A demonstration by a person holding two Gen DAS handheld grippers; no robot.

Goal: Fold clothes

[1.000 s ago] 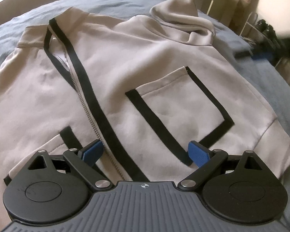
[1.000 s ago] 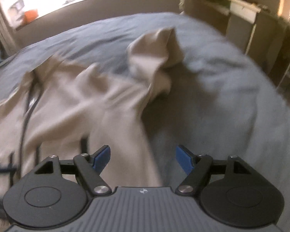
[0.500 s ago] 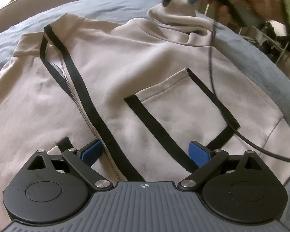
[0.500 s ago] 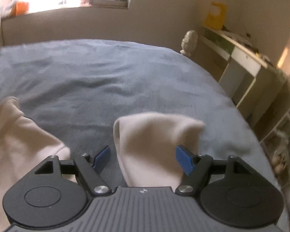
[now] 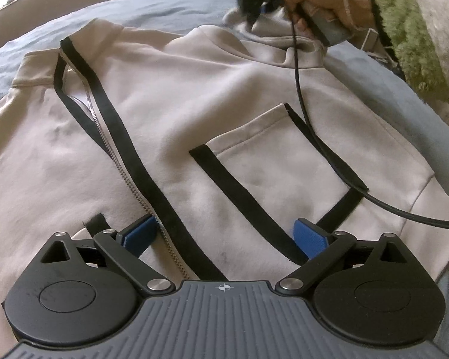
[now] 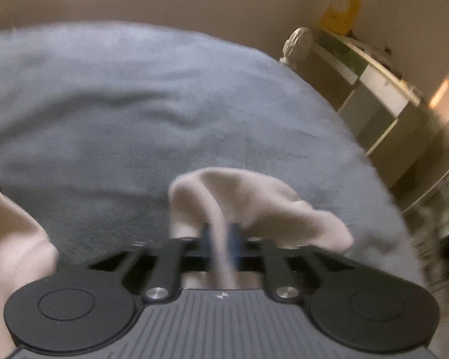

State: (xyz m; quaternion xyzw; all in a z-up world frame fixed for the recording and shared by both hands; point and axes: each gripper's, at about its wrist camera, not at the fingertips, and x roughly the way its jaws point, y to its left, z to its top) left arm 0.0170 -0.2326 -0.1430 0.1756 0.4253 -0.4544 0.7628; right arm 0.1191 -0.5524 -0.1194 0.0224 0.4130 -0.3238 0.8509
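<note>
A light grey zip jacket (image 5: 194,95) with black trim lies front-up on the blue bed cover (image 5: 140,9). Its black-edged pocket (image 5: 272,167) sits just ahead of my left gripper (image 5: 224,234), which hovers open over the hem beside the zipper (image 5: 128,173), holding nothing. At the far right of the jacket, a hand holds my right gripper (image 5: 256,7) at the bunched sleeve end (image 5: 302,51). In the right wrist view my right gripper (image 6: 220,239) is shut on that sleeve end (image 6: 254,203), with cloth pinched between the blue pads.
A black cable (image 5: 302,98) trails from the right gripper across the pocket. A fuzzy green sleeve (image 5: 404,30) reaches in at the top right. White shelves (image 6: 374,89) and a bedpost knob (image 6: 297,43) stand beyond the bed's right edge.
My right gripper has closed on the sleeve end that lay between its open fingers. The left gripper has barely shifted and stays open.
</note>
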